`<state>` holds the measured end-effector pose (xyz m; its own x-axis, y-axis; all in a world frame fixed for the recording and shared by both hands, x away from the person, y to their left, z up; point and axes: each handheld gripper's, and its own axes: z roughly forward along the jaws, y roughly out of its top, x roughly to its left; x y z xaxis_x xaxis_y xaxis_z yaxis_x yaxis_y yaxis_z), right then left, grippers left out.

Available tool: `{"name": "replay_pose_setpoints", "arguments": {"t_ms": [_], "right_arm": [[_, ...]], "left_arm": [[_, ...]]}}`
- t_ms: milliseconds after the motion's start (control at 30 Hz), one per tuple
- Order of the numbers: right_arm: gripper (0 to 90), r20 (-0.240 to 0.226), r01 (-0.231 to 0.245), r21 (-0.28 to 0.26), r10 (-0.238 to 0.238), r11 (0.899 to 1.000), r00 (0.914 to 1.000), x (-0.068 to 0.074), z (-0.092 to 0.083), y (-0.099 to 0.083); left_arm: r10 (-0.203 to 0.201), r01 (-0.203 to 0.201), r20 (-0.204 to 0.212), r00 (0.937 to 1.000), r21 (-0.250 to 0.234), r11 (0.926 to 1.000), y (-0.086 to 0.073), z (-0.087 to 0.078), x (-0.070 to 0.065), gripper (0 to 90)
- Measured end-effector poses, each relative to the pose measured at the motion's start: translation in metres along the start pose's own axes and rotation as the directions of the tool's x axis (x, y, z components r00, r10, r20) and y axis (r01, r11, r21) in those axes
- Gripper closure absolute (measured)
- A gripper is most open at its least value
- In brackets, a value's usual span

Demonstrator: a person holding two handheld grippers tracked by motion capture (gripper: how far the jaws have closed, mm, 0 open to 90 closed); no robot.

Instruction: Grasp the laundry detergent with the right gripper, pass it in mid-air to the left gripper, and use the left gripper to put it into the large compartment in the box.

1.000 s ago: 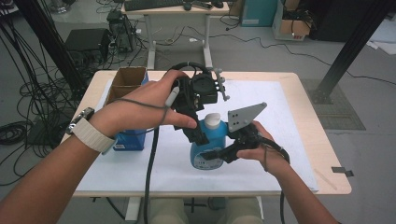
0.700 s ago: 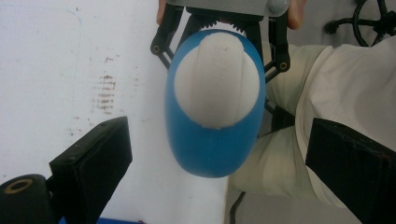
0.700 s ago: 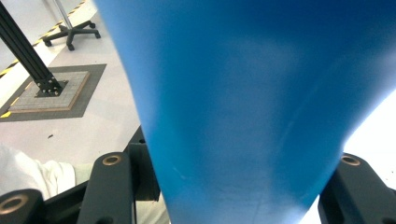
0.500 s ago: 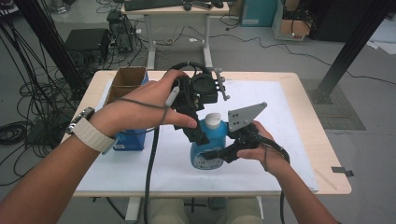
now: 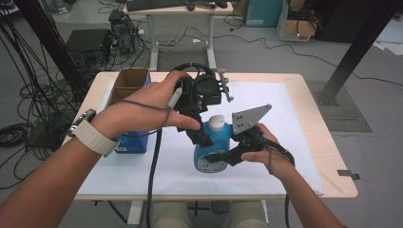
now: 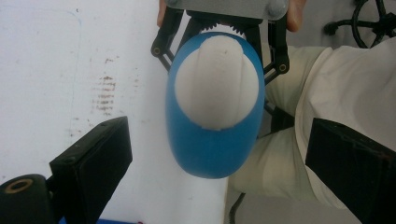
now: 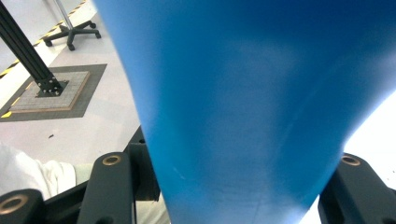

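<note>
We are looking down on a blue bottle with a white cap, standing upright on the white sheet that covers the table, near its front edge. The right gripper is reaching in from the right and pinching the lower body of the bottle; in the right gripper view the blue wall is sitting squarely between the two black jaws, one pressing at each side.

The left gripper is hanging above and just left of the bottle, pointing down along its shoulder. In the left gripper view we are looking straight down on the cap and the blue shoulder, and the jaws are standing spread wide, one well to the left of the bottle and one well to the right, neither touching it. Beyond the bottle in that view, the right gripper is clasping it from the far side.

A blue box is sitting on the sheet at the left, behind the left forearm, with an open cardboard box right behind it.
</note>
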<state>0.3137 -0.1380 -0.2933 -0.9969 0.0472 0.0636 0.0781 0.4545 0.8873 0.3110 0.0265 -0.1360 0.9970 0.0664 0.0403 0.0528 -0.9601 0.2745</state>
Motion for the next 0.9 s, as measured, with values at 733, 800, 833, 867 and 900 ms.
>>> {"name": "replay_pose_setpoints", "arguments": {"t_ms": [733,800,833,867,900], "right_arm": [[42.8,-0.006,-0.003,0.000,0.003,1.000,1.0000,-0.0002,0.0016,-0.0004],[42.8,-0.008,-0.004,-0.001,0.004,1.000,1.0000,-0.0002,0.0016,-0.0002],[42.9,-0.007,-0.004,-0.001,0.004,1.000,1.0000,-0.0001,0.0016,-0.0001],[42.9,-0.007,-0.004,-0.001,0.004,1.000,1.0000,-0.0001,0.0016,-0.0001],[42.9,-0.009,-0.003,-0.001,0.003,1.000,1.0000,0.0000,0.0016,0.0000]], "left_arm": [[-0.003,0.003,-0.001,1.0000,-0.006,1.0000,-0.0006,0.0005,0.0006,7.7],[-0.003,0.003,-0.003,1.0000,-0.008,1.0000,-0.0006,0.0009,0.0006,7.7],[-0.001,0.000,-0.003,1.0000,-0.007,1.0000,-0.0005,0.0010,0.0007,7.7],[-0.002,0.002,-0.003,1.0000,-0.009,1.0000,-0.0004,0.0012,0.0007,7.7],[-0.004,0.004,-0.004,1.0000,-0.010,0.9999,-0.0003,0.0016,0.0005,7.7]]}}
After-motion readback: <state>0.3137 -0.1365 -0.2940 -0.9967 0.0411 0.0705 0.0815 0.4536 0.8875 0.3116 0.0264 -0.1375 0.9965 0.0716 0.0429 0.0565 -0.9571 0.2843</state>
